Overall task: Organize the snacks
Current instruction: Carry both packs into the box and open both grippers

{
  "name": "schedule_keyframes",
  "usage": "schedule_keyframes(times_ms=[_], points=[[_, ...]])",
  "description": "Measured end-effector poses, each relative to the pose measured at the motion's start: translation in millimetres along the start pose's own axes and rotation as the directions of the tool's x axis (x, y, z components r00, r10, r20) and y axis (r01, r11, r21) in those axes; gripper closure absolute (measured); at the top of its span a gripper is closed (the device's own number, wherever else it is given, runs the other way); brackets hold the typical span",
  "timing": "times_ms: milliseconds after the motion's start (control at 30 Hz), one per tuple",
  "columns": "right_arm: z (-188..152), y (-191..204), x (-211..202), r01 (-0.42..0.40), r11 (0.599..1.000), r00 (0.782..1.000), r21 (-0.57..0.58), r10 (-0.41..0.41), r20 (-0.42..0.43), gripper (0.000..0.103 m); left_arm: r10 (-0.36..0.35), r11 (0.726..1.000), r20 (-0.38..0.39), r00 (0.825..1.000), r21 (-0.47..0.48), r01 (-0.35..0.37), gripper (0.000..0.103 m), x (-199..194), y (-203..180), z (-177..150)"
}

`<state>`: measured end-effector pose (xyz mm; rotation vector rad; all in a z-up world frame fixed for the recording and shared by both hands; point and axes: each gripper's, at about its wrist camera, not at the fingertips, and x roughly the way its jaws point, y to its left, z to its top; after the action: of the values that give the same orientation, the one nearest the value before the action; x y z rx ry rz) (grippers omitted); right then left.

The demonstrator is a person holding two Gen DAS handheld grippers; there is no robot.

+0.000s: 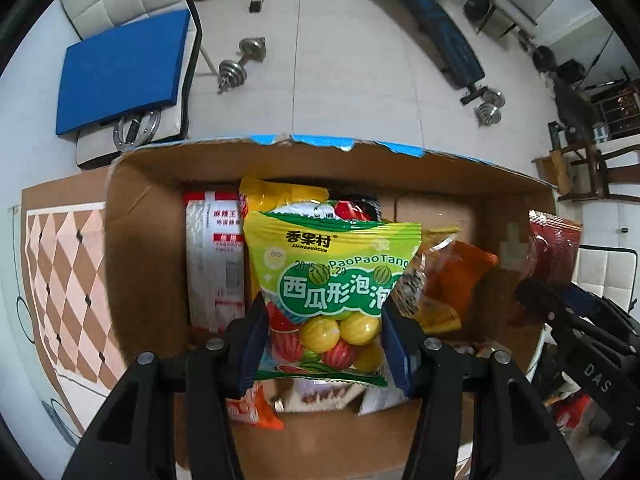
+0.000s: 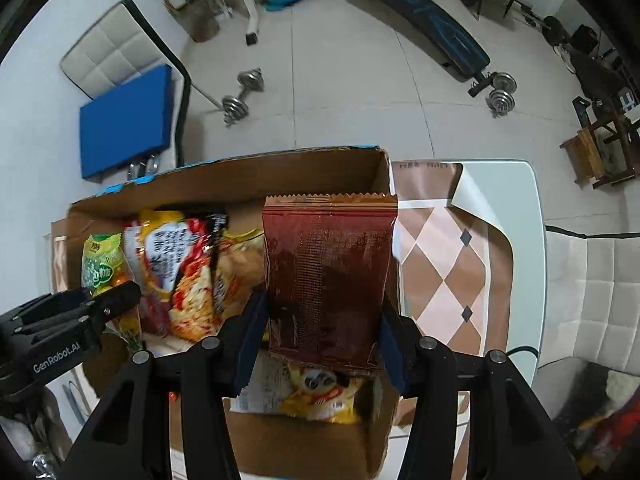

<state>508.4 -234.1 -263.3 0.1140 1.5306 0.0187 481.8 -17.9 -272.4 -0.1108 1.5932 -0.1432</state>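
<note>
Cardboard box [image 1: 132, 216] sits open below both grippers, snacks inside. Right gripper [image 2: 324, 344] clamps a dark red packet [image 2: 328, 276] upright btwn its fingers, over box's right end. Left gripper [image 1: 324, 340] pinches a green bubble-gum bag [image 1: 332, 280] upright, above box's middle.

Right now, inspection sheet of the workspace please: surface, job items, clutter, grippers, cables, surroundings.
Surface: white table with a diamond-pattern mat.
Job's things: open cardboard box holding assorted snack packs; green candy bag; dark red packet.
Clutter: nothing seen.
Grippers: left gripper shut on the green candy bag above the box; right gripper shut on the dark red packet above the box.
Cables: nothing seen.
Surroundings: tiled floor, dumbbell, workout bench, blue pad on a chair.
</note>
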Motion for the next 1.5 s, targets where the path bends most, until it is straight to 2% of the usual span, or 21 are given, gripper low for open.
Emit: schedule_keyframes(times_ms=[167,233,333,367,400,433,467,567,733,1067,1300,1500], points=[[2,-2,19,0.027,1.000,0.999,0.000,-0.027,-0.038,0.048,0.012,1.000,-0.054,0.998,-0.010,-0.013,0.053,18,1,14],[4,-4,25,0.030,1.000,0.998,0.007,-0.029,-0.051,0.047,0.043,0.999,-0.075,0.996,-0.016,-0.045,0.053,25,1,18],[6,-3,25,0.019,1.000,0.998,0.019,-0.018,-0.063,0.043,0.027,0.999,-0.092,0.995,-0.039,-0.031,0.050,28,3,19],[7,-3,25,0.014,1.000,0.998,0.026,-0.012,-0.066,0.033,0.023,0.999,-0.096,0.995,-0.043,-0.027,0.042,28,3,20],[7,-1,24,0.016,1.000,0.998,0.025,-0.014,-0.065,0.027,0.020,0.999,-0.093,0.995,-0.046,-0.025,0.037,27,3,19],[7,1,23,0.011,1.000,0.998,0.019,-0.010,-0.063,0.026,0.017,0.999,-0.082,0.996,-0.049,-0.021,0.024,23,3,19],[6,2,22,0.014,1.000,0.998,0.016,-0.013,-0.062,0.025,0.015,0.999,-0.073,0.997,-0.050,-0.019,0.016,20,3,18],[2,8,21,0.029,1.000,0.997,-0.002,-0.029,-0.068,0.018,0.013,0.999,-0.049,0.999,-0.046,-0.015,0.016,11,1,15],[-10,14,13,0.030,0.999,0.998,-0.010,-0.031,-0.063,0.013,0.007,0.999,-0.003,1.000,-0.038,-0.007,0.016,-5,1,4],[-61,24,-28,0.060,0.995,0.998,-0.078,-0.057,0.040,0.010,0.011,1.000,0.140,0.990,-0.030,-0.007,0.016,-42,1,-50],[-113,24,-54,0.054,0.993,0.994,-0.104,-0.043,0.105,0.009,0.039,0.999,0.272,0.961,-0.027,-0.033,0.016,-77,-3,-107],[-158,23,-80,0.053,0.992,0.982,-0.114,-0.031,0.188,0.009,0.045,0.999,0.345,0.938,-0.023,-0.039,0.016,-96,-7,-157]])
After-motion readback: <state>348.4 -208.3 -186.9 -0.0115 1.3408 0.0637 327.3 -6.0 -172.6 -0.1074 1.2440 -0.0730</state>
